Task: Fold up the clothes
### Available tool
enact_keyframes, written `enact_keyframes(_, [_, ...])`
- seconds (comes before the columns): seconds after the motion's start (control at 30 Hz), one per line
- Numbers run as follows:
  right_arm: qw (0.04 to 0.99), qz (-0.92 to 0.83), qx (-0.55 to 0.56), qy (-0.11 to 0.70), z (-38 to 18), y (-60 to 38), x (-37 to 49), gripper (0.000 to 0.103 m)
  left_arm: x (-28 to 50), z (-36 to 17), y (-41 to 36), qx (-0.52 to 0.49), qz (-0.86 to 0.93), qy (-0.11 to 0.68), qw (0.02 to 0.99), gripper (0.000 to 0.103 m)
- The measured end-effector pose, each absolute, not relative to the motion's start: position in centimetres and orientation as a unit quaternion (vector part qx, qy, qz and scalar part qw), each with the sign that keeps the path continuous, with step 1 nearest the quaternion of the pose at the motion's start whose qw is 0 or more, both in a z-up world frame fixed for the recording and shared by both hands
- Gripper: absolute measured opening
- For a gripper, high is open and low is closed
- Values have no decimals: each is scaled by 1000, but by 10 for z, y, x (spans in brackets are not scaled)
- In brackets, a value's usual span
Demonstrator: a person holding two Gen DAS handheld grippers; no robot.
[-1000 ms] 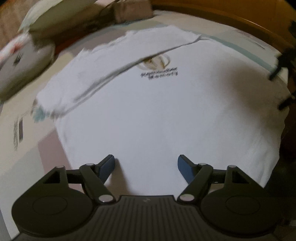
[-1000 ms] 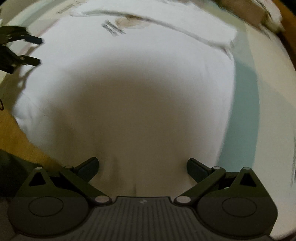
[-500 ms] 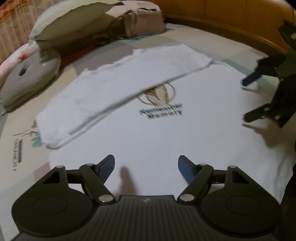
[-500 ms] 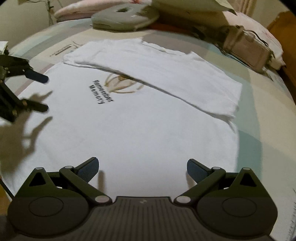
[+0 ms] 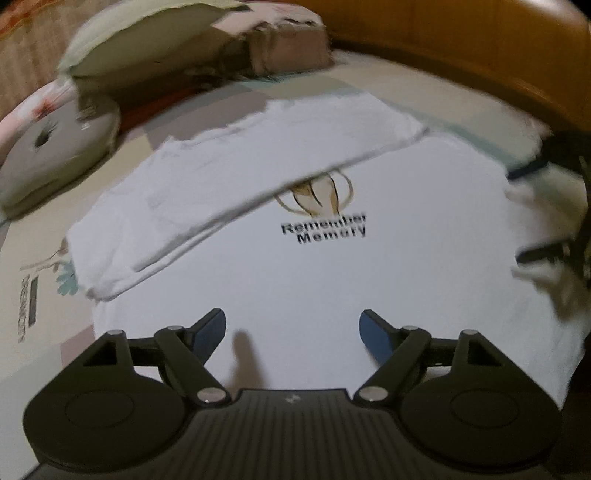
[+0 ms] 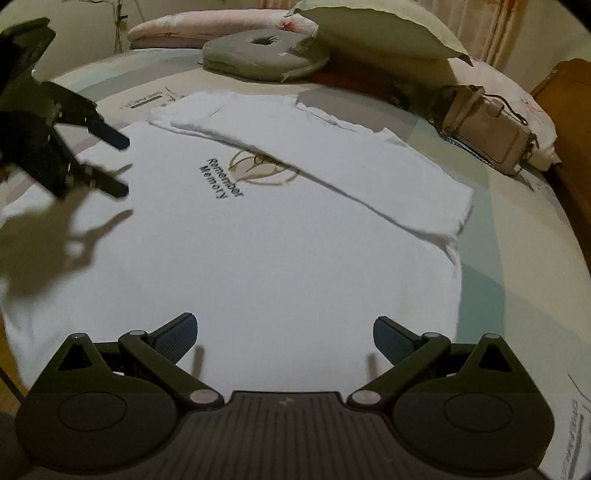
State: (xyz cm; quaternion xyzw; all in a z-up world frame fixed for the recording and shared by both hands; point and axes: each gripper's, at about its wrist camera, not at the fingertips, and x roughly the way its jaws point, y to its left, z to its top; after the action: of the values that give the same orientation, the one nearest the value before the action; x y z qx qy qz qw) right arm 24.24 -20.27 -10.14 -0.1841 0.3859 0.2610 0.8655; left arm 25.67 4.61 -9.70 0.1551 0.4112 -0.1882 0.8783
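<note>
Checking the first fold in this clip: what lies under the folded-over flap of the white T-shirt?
Under the folded flap lies the T-shirt front. The flap covers the top of the tan logo; the lettering below stays clear. Anything further beneath is hidden.

The T-shirt is plain white, printed with a tan and brown oval emblem above black lettering reading "Remember Memory". The bedsheet shows pale cream, mint-green and dusty-pink blocks, with small black text and a teal leaf motif near one edge. The ring-shaped cushion is grey. The pillow is pale yellow-green, the handbag beige. The bed frame is orange-brown wood. Both tongs, left and right, are black with dark blue pads.
</note>
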Motion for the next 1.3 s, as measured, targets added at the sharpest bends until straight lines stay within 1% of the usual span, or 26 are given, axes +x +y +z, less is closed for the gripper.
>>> enact_keyframes(0.07, [861,257,-192,395,-113,-199,250,103,256,-106,42,171,-191,420,871,81])
enact_keyframes(0.1, [859,262,-192,395,-114,-200,251,103,254,-107,42,167,-187,418,873,83])
enact_keyframes(0.27, [851,284,-191,399,-117,-204,253,103,262,-110,52,109,-158,444,875,90])
enact_keyframes(0.5, [838,315,-189,403,-121,-210,258,103,263,-112,48,100,-145,445,878,94])
enact_keyframes(0.7, [847,309,-180,394,-122,-212,254,103,264,-109,42,103,-128,456,875,95])
enact_keyframes(1.07, [844,317,-179,393,-122,-213,256,103,263,-108,35,122,-124,451,875,95])
enact_keyframes(1.2, [845,319,-180,390,-122,-212,257,103,259,-110,34,133,-131,430,883,95])
enact_keyframes(1.3, [850,306,-177,391,-121,-211,253,103,250,-110,30,165,-142,392,894,94])
